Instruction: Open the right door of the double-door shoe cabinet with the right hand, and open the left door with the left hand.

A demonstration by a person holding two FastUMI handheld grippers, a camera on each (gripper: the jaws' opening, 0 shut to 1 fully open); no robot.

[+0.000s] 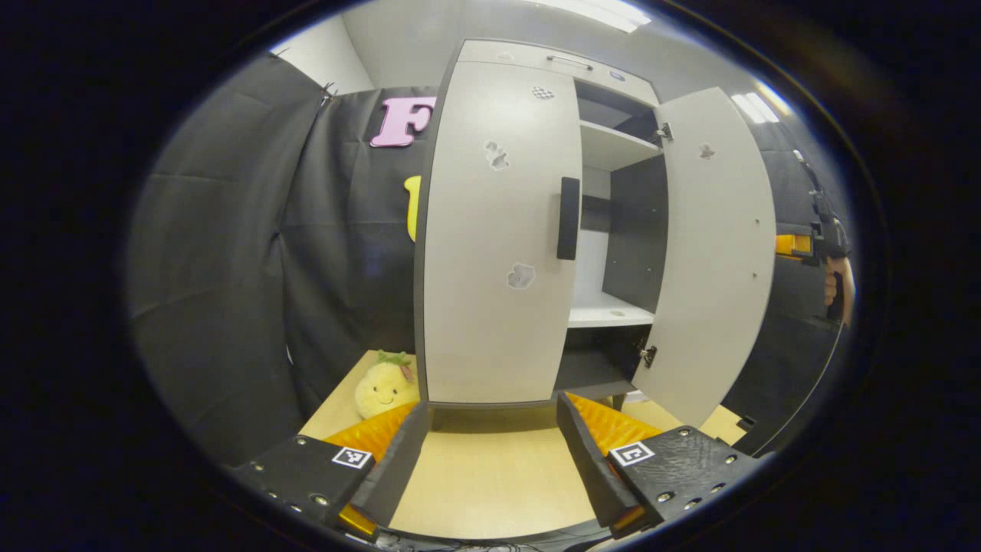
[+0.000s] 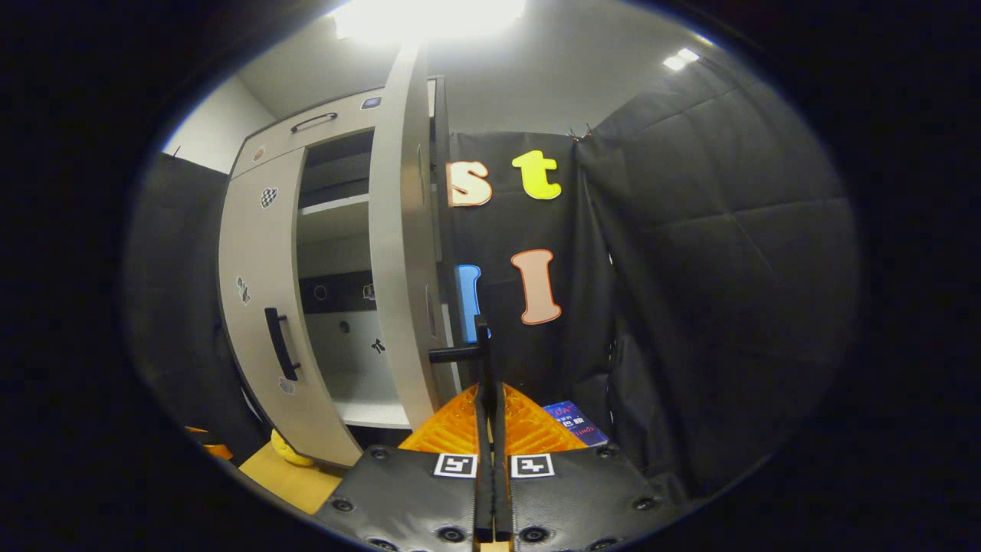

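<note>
Left gripper view: the left gripper (image 1: 490, 437) has its fingers spread wide, holding nothing, above a pale wooden worktop (image 1: 490, 483). The tall grey double-door shoe cabinet (image 1: 536, 230) stands ahead, left door (image 1: 498, 245) closed, right door (image 1: 713, 253) swung open. A yellow plush toy (image 1: 383, 387) sits beside it.

Right gripper view: the right gripper (image 2: 490, 429) has its fingers closed on the right door's black bar handle (image 2: 471, 349); black cloth walls the booth

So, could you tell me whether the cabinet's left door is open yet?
Shut. The left door sits flush against the cabinet front, while the right door stands swung out, exposing the shelves.
</note>
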